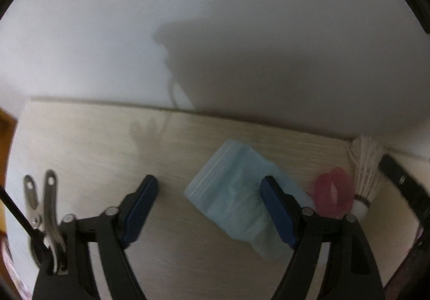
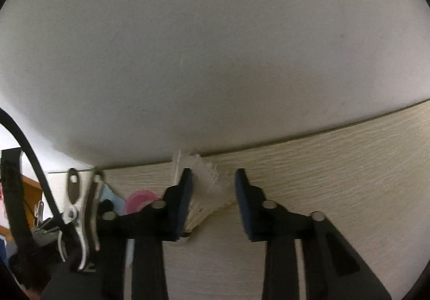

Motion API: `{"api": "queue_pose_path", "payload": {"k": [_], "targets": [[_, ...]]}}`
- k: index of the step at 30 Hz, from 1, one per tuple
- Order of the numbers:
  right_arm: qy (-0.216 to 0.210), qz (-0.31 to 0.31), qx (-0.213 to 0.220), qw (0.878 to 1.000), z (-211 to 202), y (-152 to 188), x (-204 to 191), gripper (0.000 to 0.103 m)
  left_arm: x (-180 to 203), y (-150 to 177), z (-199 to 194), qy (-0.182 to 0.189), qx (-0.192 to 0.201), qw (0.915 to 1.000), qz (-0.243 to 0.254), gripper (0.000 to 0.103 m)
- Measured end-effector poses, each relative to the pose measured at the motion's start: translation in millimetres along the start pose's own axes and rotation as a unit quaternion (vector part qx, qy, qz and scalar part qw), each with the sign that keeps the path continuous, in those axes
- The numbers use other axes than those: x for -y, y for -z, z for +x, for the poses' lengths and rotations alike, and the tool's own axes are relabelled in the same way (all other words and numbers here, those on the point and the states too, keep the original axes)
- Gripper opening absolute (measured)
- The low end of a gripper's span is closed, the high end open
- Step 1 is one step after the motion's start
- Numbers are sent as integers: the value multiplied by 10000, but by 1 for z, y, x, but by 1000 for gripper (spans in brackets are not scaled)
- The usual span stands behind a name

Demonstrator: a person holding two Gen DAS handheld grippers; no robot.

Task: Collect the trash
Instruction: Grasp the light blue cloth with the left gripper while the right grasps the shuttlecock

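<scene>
Pale wood-grain tabletop (image 1: 80, 154) against plain white wall (image 1: 215, 17)

Blue face mask (image 1: 236, 192) lies flat and crumpled on the bench. Pink round piece (image 1: 333, 192) sits just beside it. White feather shuttlecock (image 1: 366, 170) lies tipped over next to that, feathers toward the wall.

shuttlecock (image 2: 207, 192) between right gripper (image 2: 213, 192) fingers
</scene>
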State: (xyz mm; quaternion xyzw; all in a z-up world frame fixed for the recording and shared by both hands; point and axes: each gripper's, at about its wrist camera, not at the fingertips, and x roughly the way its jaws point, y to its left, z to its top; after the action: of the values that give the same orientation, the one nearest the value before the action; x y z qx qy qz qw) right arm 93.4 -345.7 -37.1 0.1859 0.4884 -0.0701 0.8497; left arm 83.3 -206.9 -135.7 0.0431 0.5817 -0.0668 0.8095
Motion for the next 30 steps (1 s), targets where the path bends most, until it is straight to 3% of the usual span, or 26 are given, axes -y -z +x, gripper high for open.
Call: {"api": "queue_pose_path", "payload": {"k": [2,3,4,5,7,10,18,28,30], "targets": [[-81,-10,76,9999,-2,2,-1,23,4,2,-2,88,93,9999,86,64],[-113,-10,86,9999,-4,3,1,16,4,2,-5,133,140,9996,182,56],[-147,12,103,9998,-6,3,2,15,10,3,-7,200,173,9991,335,34],[-197,60,120,9997,-7,3,3,14,17,5,-10,237,159,9987,433,22],[-221,116,167,9996,-16,8,-2,12,23,5,-13,293,99,9979,568,15],[-225,157,300,9992,-31,7,-1,7,11,4,-19,607,-28,9975,374,5],[-376,-88,502,9980,-72,13,-14,5,-52,12,-60,844,242,9961,40,5],[-537,-308,673,9958,-107,33,-77,5,-128,27,-104,972,475,9940,-150,5],[-612,-308,736,9949,-119,39,-99,5,-126,18,-118,1002,587,9931,-186,5]]}}
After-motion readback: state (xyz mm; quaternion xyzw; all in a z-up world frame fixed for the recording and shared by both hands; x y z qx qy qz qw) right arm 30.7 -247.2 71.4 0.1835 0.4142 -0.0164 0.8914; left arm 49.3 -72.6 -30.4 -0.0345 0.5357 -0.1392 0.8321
